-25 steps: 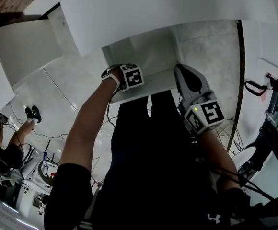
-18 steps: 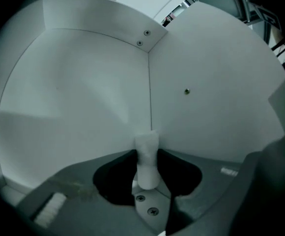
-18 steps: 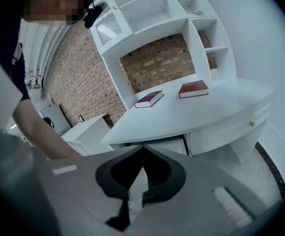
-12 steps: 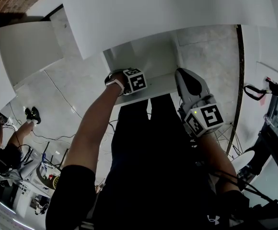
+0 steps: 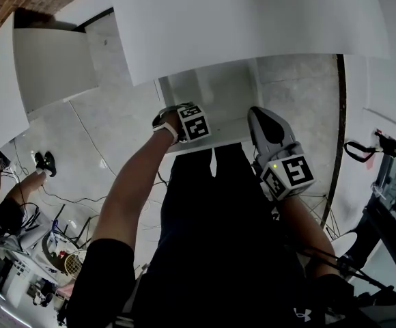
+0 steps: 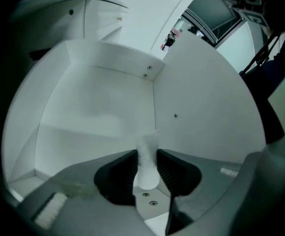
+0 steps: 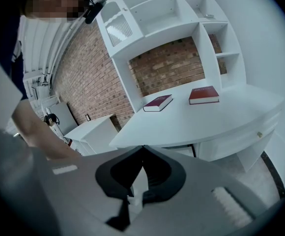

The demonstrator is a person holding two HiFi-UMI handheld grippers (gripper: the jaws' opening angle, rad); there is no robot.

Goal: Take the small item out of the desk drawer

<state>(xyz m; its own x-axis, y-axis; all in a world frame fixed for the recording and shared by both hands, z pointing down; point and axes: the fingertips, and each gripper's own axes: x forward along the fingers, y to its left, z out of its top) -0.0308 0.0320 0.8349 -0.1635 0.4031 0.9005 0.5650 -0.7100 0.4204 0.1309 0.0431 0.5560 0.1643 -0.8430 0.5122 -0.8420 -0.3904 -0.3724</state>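
Your left gripper [image 6: 146,153] is clamped on a small slim white item [image 6: 146,165] at the open white drawer [image 6: 93,97]. Right gripper [image 7: 142,147] is closed up, nothing in it.

Soft, even light fills the white drawer [image 6: 98,107], with faint shadow in its left corner. The small item [image 6: 146,156] before the drawer's back wall is blurred. Every view bows strongly, darkening at the rims.
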